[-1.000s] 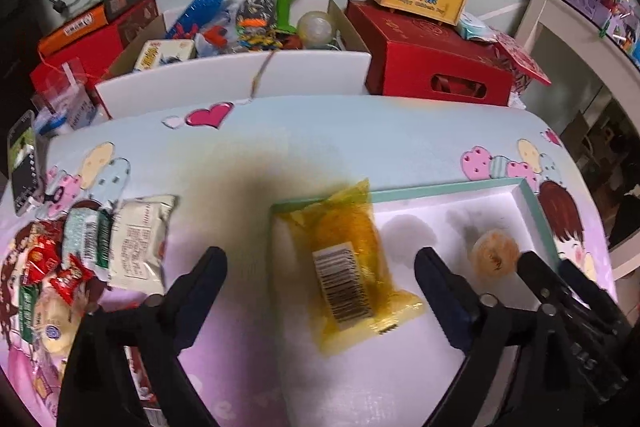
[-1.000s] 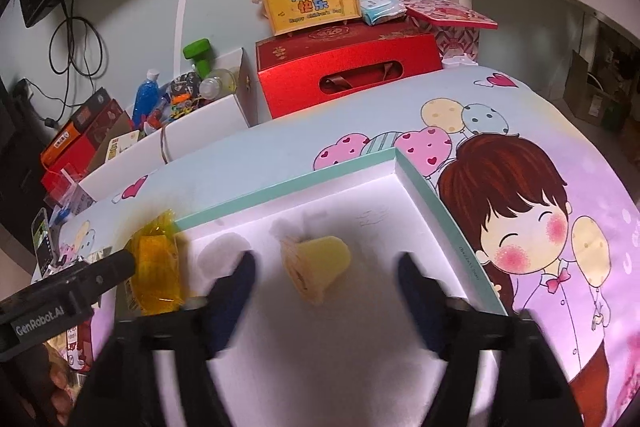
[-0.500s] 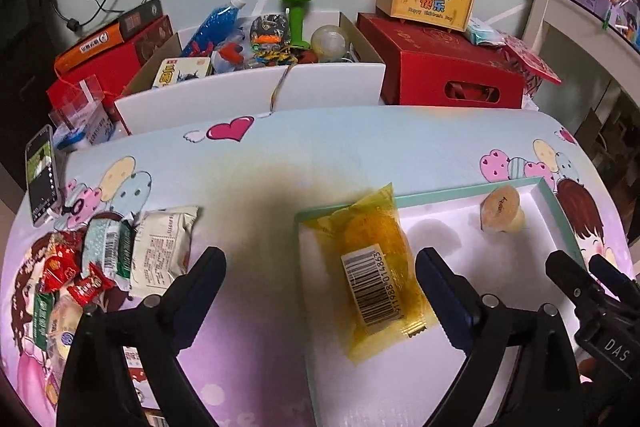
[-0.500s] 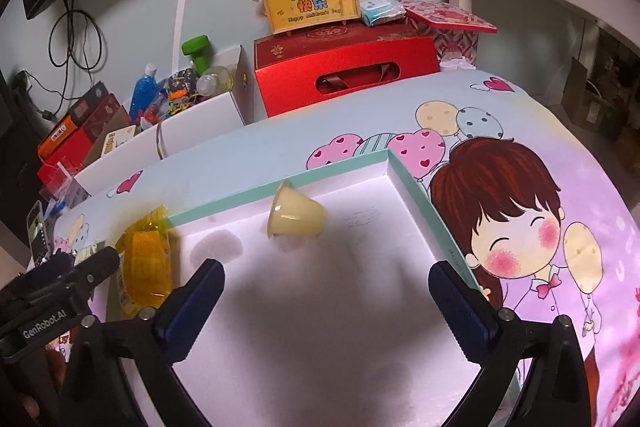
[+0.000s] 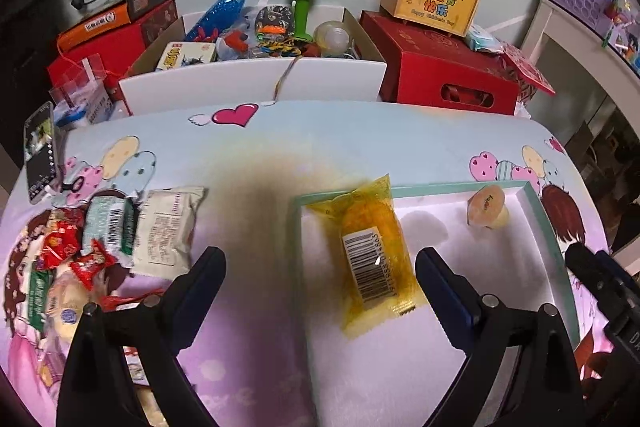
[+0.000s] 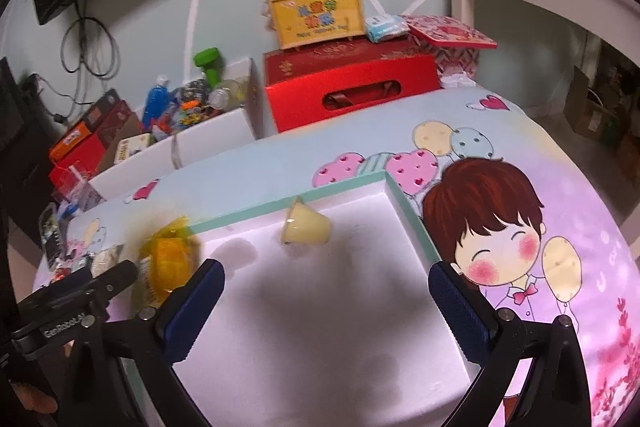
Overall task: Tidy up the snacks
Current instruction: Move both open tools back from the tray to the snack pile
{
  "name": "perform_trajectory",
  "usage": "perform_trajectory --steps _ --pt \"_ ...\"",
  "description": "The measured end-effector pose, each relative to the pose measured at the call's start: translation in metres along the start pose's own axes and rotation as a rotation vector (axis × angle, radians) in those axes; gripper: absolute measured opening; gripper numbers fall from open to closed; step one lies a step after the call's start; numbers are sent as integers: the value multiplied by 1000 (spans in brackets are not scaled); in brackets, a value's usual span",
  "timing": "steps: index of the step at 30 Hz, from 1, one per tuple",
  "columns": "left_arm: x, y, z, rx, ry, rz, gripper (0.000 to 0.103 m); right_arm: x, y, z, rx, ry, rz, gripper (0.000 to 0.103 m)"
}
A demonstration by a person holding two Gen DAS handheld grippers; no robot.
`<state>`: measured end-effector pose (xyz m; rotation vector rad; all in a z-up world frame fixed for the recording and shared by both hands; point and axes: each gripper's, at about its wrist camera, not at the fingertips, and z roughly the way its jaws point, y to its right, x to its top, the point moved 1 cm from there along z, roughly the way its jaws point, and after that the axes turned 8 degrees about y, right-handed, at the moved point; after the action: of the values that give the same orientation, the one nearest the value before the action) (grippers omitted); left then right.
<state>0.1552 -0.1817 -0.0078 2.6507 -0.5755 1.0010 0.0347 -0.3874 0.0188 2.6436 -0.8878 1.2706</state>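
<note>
On the worktop's left I see a pile of snack packets (image 5: 120, 239). My left gripper (image 5: 320, 267) has its jaws spread, empty, near the yellow packet (image 5: 372, 251) in the white tray (image 5: 440, 367). Further right, the jelly cup (image 6: 306, 227) lies tipped; my right gripper (image 6: 326, 303) is likewise spread.

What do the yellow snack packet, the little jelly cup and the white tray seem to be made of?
Yellow snack packet: thin, glossy, see-through plastic film; it crinkles, its end is crimped, and it bears a printed barcode. Jelly cup: looks like translucent moulded plastic, pale yellow inside. White tray: probably matte card or paperboard with a teal rim; foam cannot be ruled out.
</note>
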Motion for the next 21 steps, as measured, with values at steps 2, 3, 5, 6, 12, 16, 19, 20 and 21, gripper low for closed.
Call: perform_trajectory --steps 2,3,5,6,12,16,19,20,21 --pt "-1 -1 -6 7 4 18 96 2 -2 -4 0 2 -11 103" --pt "-2 -2 -10 16 5 35 96 3 -4 -6 -4 1 -27 103" --pt "-5 -4 -15 29 -3 60 96 4 -7 -10 4 8 -50 103" --pt "-7 -6 -19 37 -8 70 96 4 -6 -11 13 5 -51 103" --pt "-21 -19 -38 75 -1 105 96 4 -6 -15 45 -8 -32 103" --pt "-30 -38 -52 54 1 37 96 3 -14 -19 55 -7 -45 103" --pt "-35 -54 -62 67 -2 6 96 3 -23 -22 89 -6 -55 103" --pt "-37 -61 -66 64 -5 -10 96 3 -28 -24 101 -7 -62 103" --pt "-39 -67 -70 61 -2 -24 96 2 -32 -25 113 -10 -67 103"
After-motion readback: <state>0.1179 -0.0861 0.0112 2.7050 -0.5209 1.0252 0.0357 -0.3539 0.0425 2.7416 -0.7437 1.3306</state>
